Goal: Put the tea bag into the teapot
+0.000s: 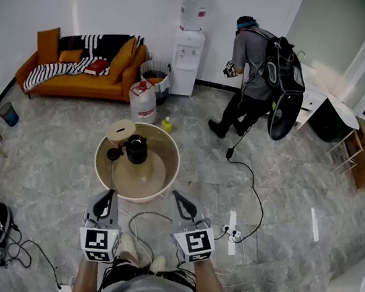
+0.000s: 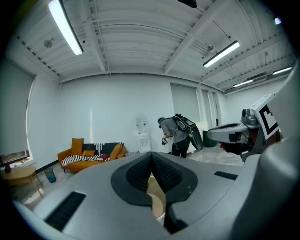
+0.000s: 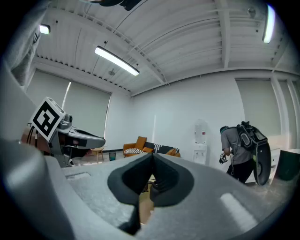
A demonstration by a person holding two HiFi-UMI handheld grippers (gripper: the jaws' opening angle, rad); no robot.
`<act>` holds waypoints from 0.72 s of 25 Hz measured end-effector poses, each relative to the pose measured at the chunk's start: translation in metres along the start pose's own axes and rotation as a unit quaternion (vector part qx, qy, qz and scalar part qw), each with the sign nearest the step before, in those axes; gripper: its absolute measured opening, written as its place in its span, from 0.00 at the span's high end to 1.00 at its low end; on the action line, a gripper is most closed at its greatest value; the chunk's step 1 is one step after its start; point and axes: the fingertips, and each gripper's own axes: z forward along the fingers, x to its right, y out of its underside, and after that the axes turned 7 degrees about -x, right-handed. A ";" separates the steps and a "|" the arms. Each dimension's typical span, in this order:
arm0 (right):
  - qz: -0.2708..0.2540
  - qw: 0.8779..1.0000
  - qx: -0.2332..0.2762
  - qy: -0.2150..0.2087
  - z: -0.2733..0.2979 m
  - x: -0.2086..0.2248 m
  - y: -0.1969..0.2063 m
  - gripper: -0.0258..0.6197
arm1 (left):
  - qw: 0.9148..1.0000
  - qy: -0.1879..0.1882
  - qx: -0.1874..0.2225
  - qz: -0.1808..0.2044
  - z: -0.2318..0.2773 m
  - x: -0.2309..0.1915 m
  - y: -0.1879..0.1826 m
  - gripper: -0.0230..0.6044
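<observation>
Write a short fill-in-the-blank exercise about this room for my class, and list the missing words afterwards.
1. The black teapot stands on a ____ table.
2. The sofa by the wall is ____ in colour.
3. The left gripper and the right gripper both have their jaws ____, with nothing between them.
4. The person beside the water dispenser carries a ____ on the back.

Missing words: round; orange; shut; backpack
</observation>
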 end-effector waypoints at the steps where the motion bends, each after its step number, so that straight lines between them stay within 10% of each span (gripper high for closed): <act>1: 0.000 1.000 -0.001 0.000 0.000 -0.001 0.000 0.96 | 1.000 0.000 0.001 0.000 0.000 0.000 0.001 0.94; 18: 0.007 1.000 -0.018 0.007 0.045 0.000 -0.004 0.96 | 1.000 0.017 -0.009 0.004 0.038 -0.031 -0.007 0.94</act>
